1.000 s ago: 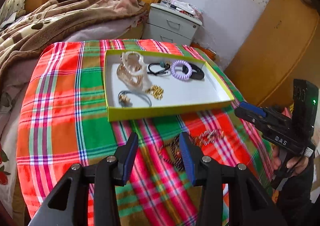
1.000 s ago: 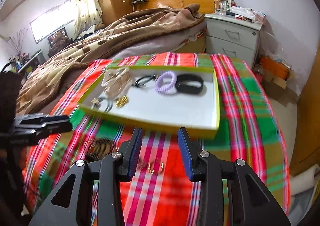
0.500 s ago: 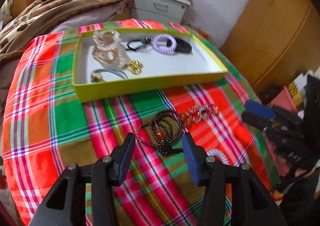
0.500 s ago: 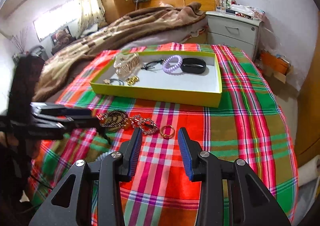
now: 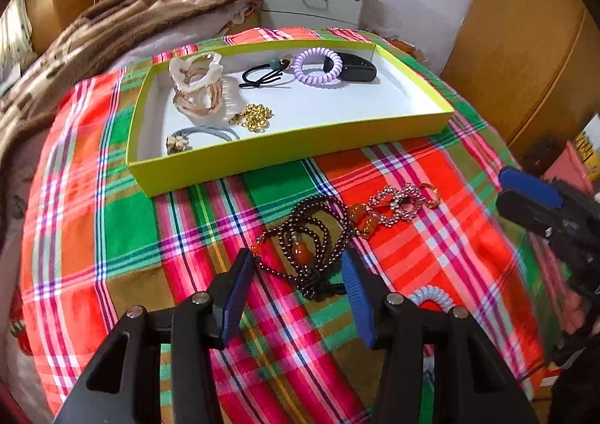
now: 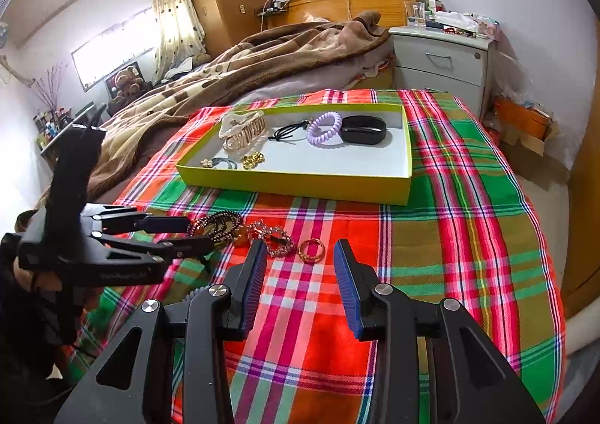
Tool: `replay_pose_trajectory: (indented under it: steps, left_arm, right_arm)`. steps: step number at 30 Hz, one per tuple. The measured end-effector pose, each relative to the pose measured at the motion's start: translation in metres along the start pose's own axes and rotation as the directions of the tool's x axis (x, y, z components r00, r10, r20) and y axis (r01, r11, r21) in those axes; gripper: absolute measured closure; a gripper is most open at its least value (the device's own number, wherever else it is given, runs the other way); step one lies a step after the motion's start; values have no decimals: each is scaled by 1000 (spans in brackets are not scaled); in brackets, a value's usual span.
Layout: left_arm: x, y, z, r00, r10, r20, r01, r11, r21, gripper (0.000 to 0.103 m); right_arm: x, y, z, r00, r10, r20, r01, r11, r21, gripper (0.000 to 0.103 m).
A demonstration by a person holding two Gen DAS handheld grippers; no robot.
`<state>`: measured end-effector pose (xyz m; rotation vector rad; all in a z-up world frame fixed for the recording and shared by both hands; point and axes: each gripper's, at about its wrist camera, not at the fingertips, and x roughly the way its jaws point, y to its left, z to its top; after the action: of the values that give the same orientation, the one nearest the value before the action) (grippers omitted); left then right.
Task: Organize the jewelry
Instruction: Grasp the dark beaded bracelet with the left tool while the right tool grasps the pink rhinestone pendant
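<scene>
A dark bead necklace (image 5: 311,236) lies coiled on the plaid cloth, partly between the tips of my left gripper (image 5: 296,266), which is open and not touching it. Beside the necklace lie a rhinestone bracelet (image 5: 397,202) and a gold ring (image 6: 311,250). My right gripper (image 6: 300,255) hovers open just short of the ring. A yellow-green tray (image 5: 285,157) further back holds a cream claw clip (image 5: 197,84), a purple coil tie (image 5: 318,67), a black bangle (image 5: 352,67) and a gold chain (image 5: 255,116).
A white coil hair tie (image 5: 431,296) lies by my left gripper's right finger. A brown blanket (image 6: 225,75) covers the bed behind the tray. A grey nightstand (image 6: 442,60) stands at the back right. The cloth's edge drops off at the right.
My left gripper has come forward and down, its jaws now wider and astride the bead necklace. The right gripper backed away from the tray early on, then held still.
</scene>
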<state>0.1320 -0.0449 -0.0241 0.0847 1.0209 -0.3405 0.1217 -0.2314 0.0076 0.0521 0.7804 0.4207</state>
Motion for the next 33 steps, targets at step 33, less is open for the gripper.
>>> replay_pose_trajectory:
  steps: [33]
  left_arm:
    - [-14,45,-2,998,19,62,-11,992,-126,86]
  right_arm:
    - [77,34,21,973,46,-228,-117,944,-309,65]
